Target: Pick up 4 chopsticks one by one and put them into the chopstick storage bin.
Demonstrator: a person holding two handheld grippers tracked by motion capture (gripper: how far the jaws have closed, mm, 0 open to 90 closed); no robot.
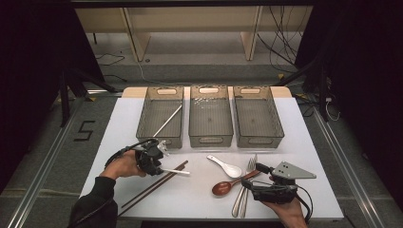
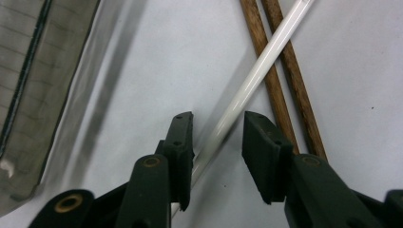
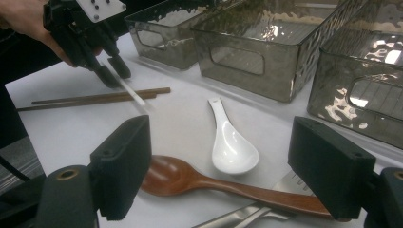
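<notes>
The white chopstick (image 2: 247,83) lies slantwise across the two brown wooden chopsticks (image 2: 280,80) on the counter (image 1: 199,190), at its near left. The left gripper (image 2: 216,126) straddles it, fingers (image 2: 180,142) parted, with the stick running up between them close against one finger and a gap to the other. It looks about to be pinched, not yet clamped.

To do this well, the fingers should close squarely across the stick, low enough to catch it but clear of the wooden pair beneath, so those are not dragged along. A thin, smooth rod will likely roll or swivel, so centring it between the pads before closing seems wise.

Beyond, at the far side, stand three grey bins; the left bin (image 1: 160,116) already holds a similar pale stick (image 1: 167,120), so it probably belongs there.

At the near right, the right gripper (image 3: 218,166) hovers with fingers wide apart over a wooden spoon (image 3: 199,183), beside a white ceramic spoon (image 3: 233,147) and metal forks (image 1: 244,190).
</notes>
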